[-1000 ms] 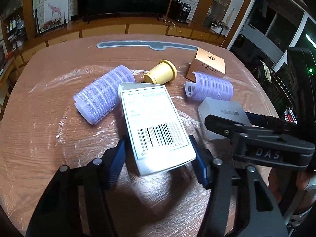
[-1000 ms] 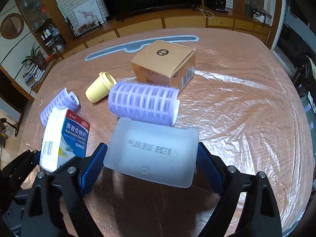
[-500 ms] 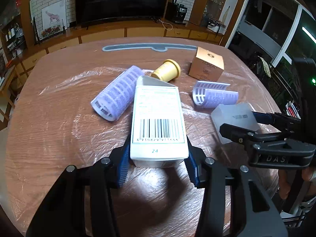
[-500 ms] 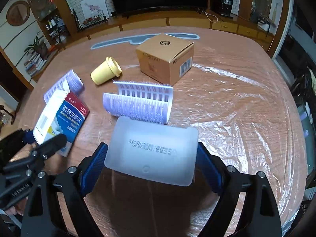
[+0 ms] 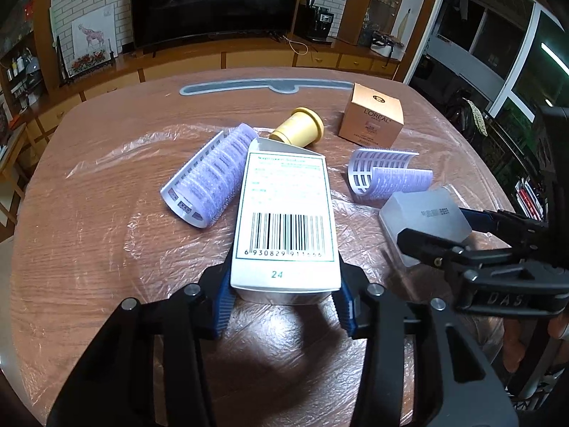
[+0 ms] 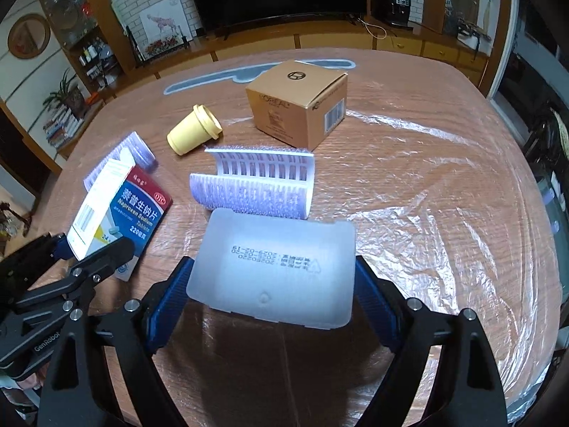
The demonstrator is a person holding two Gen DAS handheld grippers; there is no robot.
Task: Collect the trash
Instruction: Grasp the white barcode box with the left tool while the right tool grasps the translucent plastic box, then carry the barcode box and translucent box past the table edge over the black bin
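Lifted since earlier, medicine box (image 5: 284,213) is pinched in left gripper (image 5: 282,306); right gripper (image 6: 272,299) pinches frosted case (image 6: 274,267); next, carry both to a bin.

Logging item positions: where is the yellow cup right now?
The yellow cup lies on its side on the table's far half, left of the L'Oreal box in the right wrist view, beyond the purple roller.

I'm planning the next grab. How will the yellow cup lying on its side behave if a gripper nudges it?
The yellow cup lies on its side, so it would probably roll, curving because its flanged rim is wider. It looks like thin plastic, likely light. The plastic film beneath may let it skid.
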